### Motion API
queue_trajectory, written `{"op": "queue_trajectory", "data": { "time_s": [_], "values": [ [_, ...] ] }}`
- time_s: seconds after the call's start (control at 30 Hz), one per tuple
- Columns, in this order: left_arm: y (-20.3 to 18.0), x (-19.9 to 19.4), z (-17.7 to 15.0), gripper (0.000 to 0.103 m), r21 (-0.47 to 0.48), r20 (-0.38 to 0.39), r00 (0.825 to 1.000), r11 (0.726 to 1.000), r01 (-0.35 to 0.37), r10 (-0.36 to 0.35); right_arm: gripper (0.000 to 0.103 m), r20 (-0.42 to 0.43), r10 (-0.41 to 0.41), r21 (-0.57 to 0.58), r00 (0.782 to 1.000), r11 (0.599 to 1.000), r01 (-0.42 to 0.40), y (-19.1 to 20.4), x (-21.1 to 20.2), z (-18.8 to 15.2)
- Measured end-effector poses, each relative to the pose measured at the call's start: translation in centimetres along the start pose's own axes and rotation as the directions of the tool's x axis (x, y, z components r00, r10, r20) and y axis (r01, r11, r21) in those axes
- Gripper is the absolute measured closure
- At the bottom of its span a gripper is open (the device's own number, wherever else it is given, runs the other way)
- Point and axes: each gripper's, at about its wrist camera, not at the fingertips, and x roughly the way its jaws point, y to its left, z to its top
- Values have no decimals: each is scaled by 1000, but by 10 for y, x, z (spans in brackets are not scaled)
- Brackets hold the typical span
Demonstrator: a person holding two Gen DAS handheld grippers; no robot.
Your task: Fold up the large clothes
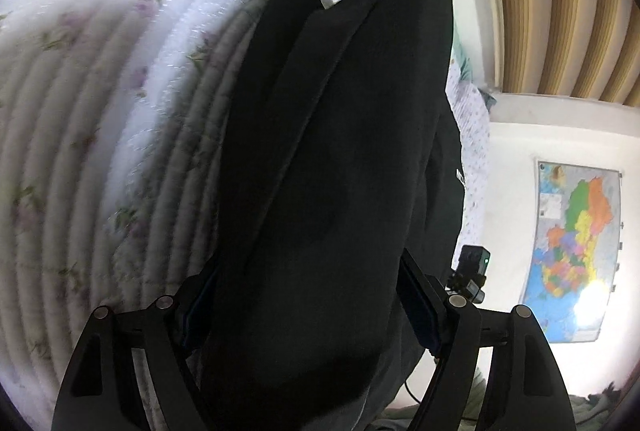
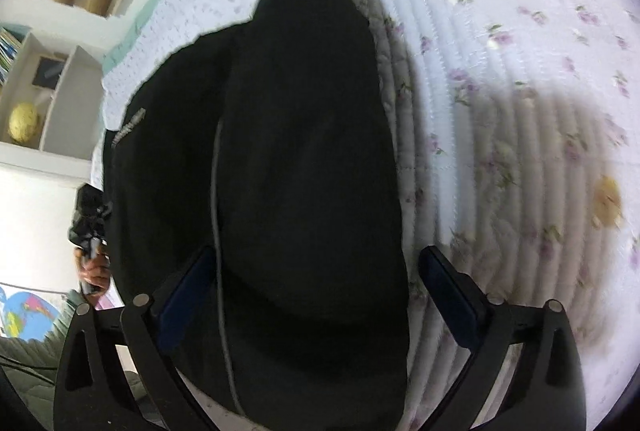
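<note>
We see the black garment (image 1: 320,171) hanging over the floral quilt (image 1: 80,91). Its small white label is too blurred to read. Our left gripper (image 1: 308,307) clamps the bunched cloth; our right gripper (image 2: 316,295) stands wide, pads apparently clear of it.

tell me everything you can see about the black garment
The black garment is a large dark piece of thick, soft-looking fabric, bunched into long folds with a raised seam along one. Pale lettering shows near one edge, and a thin grey cord runs down it. It hangs lengthwise over the floral quilted bedspread; whether its far end rests there is unclear. It passes between the fingers of both the left gripper and the right gripper, whose right pad stands clear of the cloth.
</note>
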Motion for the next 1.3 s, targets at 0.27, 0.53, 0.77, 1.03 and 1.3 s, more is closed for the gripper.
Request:
{"op": "queue_trajectory", "data": {
  "time_s": [0.27,0.53,0.77,1.03,1.3],
  "values": [
    [-18,17,-5,24,11,51,998,999,-49,48,9,2,-21,-95,1000,995,21,42,25,11],
    [-85,-14,-54,63,94,199,976,990,-102,82,63,129,-15,-163,992,986,37,83,-30,-20],
    [-159,-52,-139,64,211,256,966,974,-86,30,65,206,-14,-270,978,960,71,149,-86,-86],
    [-110,-78,-197,64,160,185,983,986,-50,20,65,170,-46,-229,984,970,84,133,-131,-148],
    [25,-22,-205,41,-162,136,990,986,-25,48,51,32,-142,4,989,990,142,51,-65,-167]
  ]
}}
